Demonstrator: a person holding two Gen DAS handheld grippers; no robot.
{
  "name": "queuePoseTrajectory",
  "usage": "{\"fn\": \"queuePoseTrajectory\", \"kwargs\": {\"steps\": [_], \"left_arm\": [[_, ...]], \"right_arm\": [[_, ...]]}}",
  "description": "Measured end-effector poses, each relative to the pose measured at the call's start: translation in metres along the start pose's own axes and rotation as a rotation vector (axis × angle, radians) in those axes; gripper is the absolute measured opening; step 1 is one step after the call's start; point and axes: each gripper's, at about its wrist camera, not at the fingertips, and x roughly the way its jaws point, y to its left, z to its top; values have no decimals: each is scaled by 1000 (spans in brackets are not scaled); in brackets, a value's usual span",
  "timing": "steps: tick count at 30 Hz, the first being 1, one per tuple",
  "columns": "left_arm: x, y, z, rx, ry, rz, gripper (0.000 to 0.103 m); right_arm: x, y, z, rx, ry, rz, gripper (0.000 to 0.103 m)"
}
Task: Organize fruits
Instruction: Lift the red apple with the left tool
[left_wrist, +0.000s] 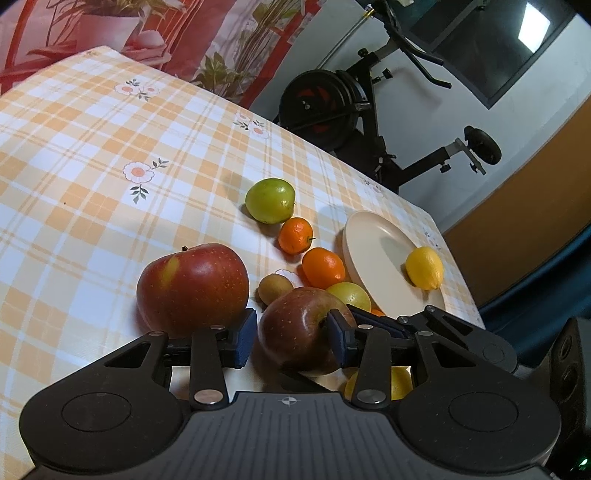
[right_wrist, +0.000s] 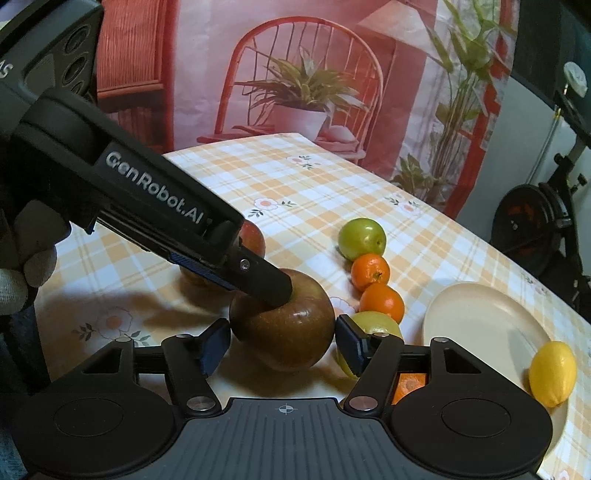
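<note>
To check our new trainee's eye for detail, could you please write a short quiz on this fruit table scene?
1. Which fruit lies on the plate? A) lemon B) banana C) pear
2. True or false: an apple sits between the fingers of the right gripper.
3. What colour is the round fruit at the far end of the row, just beyond the mandarins?

Key: 1 A; 2 true; 3 green.
</note>
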Motion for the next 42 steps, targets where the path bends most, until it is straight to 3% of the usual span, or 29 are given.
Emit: {"fn": "queuePoseTrajectory", "kwargs": {"steps": [13,24,42], "left_arm": [[9,10,3,-73,16,-60,45],[9,6,-1,-38,40,-62,46],[10,9,-4,-56,35,-74,47]], "right_arm": [[-3,-2,-4,55,-12,3,57],[-10,-10,-12,168,1,46,58],[-8,-9,-9,178,9,48,58]]}}
